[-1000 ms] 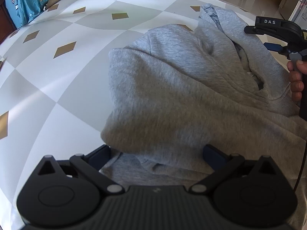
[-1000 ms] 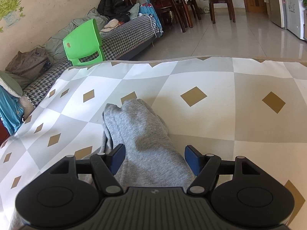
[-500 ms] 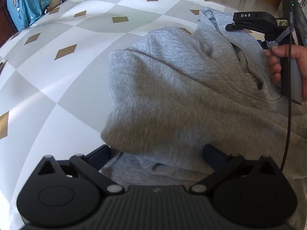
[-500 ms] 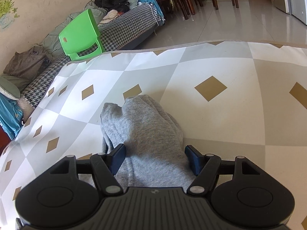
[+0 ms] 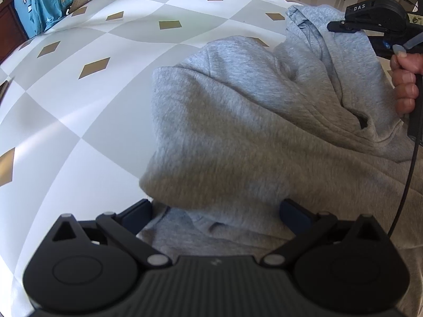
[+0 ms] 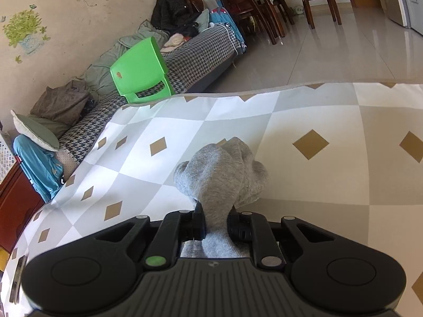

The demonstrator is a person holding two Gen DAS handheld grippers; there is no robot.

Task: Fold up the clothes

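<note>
A grey hoodie (image 5: 251,132) lies in a soft heap on a table cloth (image 5: 79,105) with grey and white squares and small gold diamonds. In the left wrist view the hoodie fills the middle and the side toward 3 o'clock. The left gripper (image 5: 215,211) has its jaws wide apart, and a thick fold of the hoodie sits between them, but the pads do not squeeze it. At 2 o'clock in that view, the right gripper (image 5: 334,26) bites the top of the hood, and a hand (image 5: 405,82) holds its handle. In the right wrist view the right gripper (image 6: 215,219) is closing its jaws, and they pinch a bunch of grey cloth that puffs out toward 12 o'clock. A green chair (image 6: 140,71) stands past the table at 10 o'clock.
</note>
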